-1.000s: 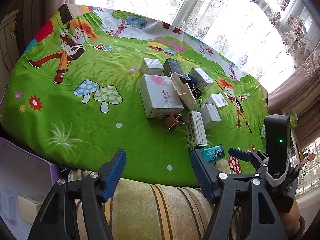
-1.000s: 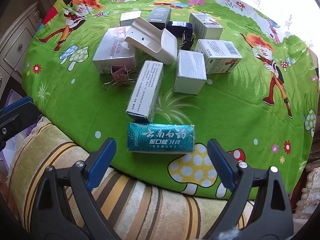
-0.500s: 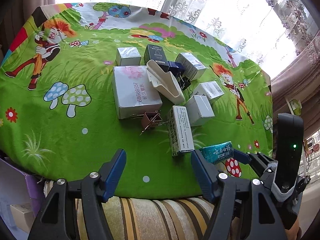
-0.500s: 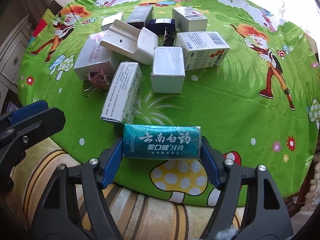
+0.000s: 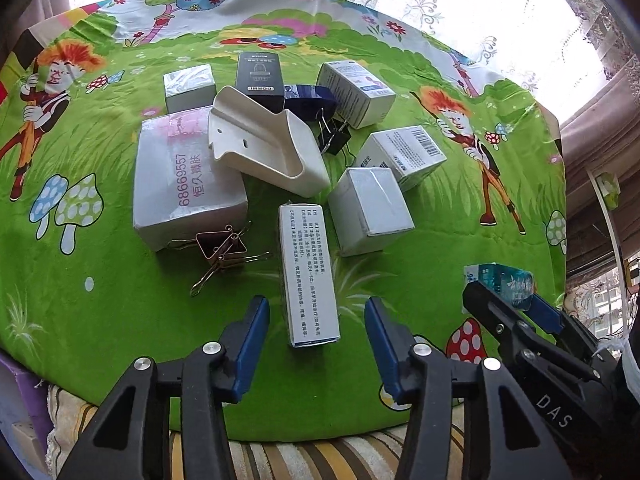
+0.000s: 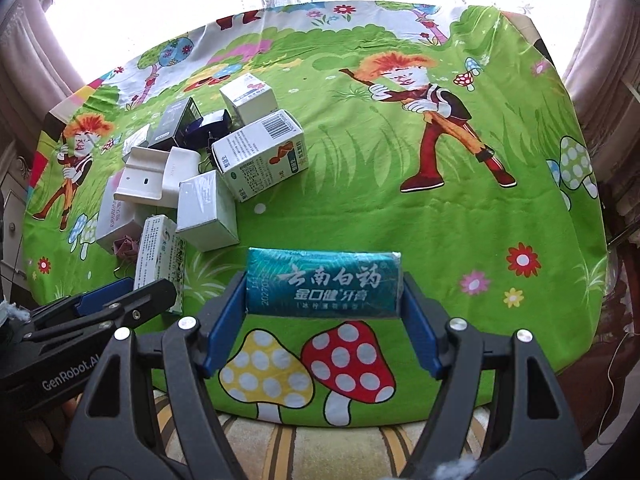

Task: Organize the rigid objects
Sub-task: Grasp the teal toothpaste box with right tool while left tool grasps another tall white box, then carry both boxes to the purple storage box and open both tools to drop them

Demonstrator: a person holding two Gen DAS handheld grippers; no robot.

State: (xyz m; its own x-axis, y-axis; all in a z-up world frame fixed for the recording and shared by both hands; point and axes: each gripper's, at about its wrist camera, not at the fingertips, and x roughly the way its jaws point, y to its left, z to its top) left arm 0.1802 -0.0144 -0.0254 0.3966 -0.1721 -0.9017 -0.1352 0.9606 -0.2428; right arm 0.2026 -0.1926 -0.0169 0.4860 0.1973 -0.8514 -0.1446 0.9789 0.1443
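My right gripper (image 6: 322, 322) is shut on a teal toothpaste box (image 6: 323, 282), held by its ends just above the green cartoon cloth; the box also shows in the left wrist view (image 5: 502, 282). My left gripper (image 5: 316, 344) is open, its blue pads on either side of the near end of a long white medicine box (image 5: 308, 274), not touching it. This long box also shows at the left of the right wrist view (image 6: 160, 256), with the left gripper over its near end.
A cluster lies behind: a large white box (image 5: 186, 176), a white plastic holder (image 5: 266, 144), small white boxes (image 5: 370, 204), a barcode box (image 5: 404, 156), a black box (image 5: 258, 74), binder clips (image 5: 222, 248). The cloth's near edge meets a striped cushion (image 5: 304, 456).
My right gripper closed on the toothpaste box and carried it to the right, away from the cluster. My left gripper moved forward over the table edge up to the long white box.
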